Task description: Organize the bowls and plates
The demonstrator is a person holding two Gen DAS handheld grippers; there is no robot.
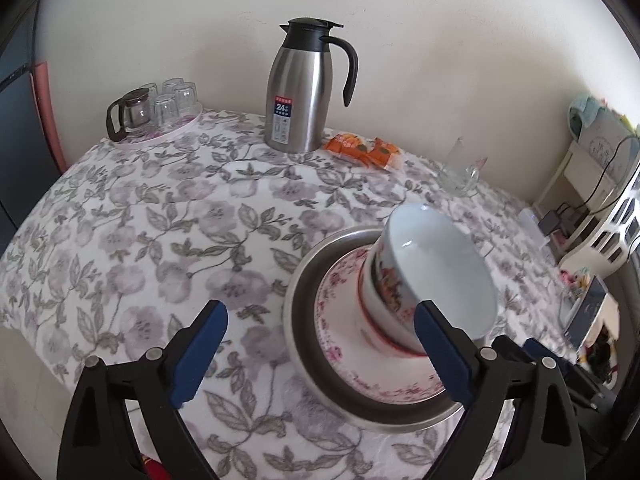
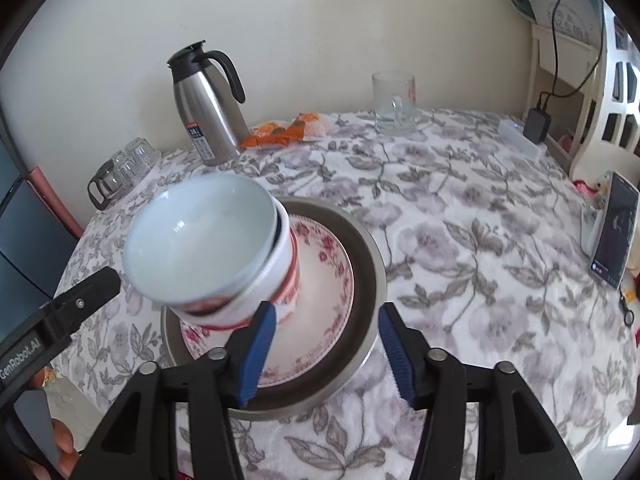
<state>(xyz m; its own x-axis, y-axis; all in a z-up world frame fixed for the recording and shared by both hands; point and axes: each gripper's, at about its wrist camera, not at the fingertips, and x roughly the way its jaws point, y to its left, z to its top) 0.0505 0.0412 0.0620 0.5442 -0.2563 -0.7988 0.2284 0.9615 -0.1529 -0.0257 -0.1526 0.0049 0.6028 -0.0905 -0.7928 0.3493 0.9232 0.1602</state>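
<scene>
On a round table under a grey-flowered white cloth (image 2: 460,216), a wide steel basin (image 2: 366,240) holds a pink-flowered white plate (image 2: 332,276), which carries 2 nested white bowls with red bands (image 2: 224,240). The stacking step looks finished. The left gripper (image 1: 320,350) gapes wide and empty; the right gripper (image 2: 326,354) stands part open, gripping nothing. Next, likely, both draw clear without nudging the bowls.

Two nested bowls (image 2: 200,240), one floral plate (image 2: 324,280), one metal pan (image 2: 372,264), one steel flask (image 1: 300,92), one glass mug (image 2: 394,102), one glass teapot (image 1: 130,114), roughly four upturned glasses (image 1: 176,98).
</scene>
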